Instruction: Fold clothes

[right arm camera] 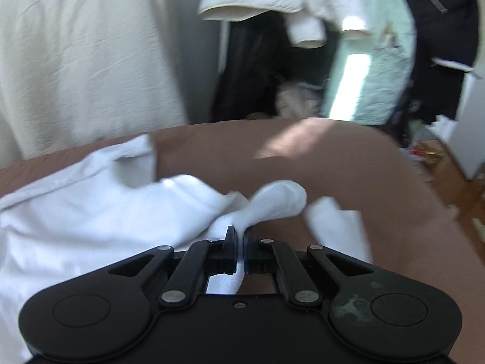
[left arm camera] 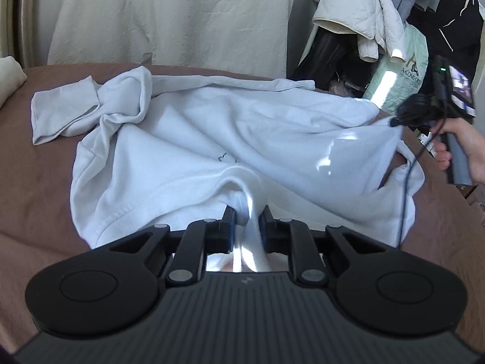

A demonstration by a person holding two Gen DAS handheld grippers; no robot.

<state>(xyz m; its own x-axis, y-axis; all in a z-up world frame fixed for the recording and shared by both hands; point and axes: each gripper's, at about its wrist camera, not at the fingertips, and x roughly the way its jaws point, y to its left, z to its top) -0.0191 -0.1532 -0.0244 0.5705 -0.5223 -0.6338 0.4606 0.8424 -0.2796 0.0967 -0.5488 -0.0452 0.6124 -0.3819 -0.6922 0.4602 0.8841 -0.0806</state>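
My left gripper [left arm camera: 247,215] is clenched on a pinched ridge of the white sweatshirt's [left arm camera: 212,139] near edge, fabric bunched between the pads. My right gripper [right arm camera: 240,232] is clamped tight on a thin fold of the same garment's edge, a puff of cloth sticking out past the tips; in the left view my right hand [left arm camera: 463,151] sits off at the garment's right side.

The sweatshirt lies spread on the brown bed [left arm camera: 36,182], near edge in my grips, body running away from me. It looks soft, light, fleecy and floppy: it should sag between the two grips and not slip much. Best held at the edge or hem, well apart, as now.

Long axis, I judge, runs from me toward the far side. One sleeve [left arm camera: 69,112] is twisted out to the far left, cuff pointing left. Beyond, a cream curtain [left arm camera: 169,15] and a heap of hanging clothes [left arm camera: 360,9].
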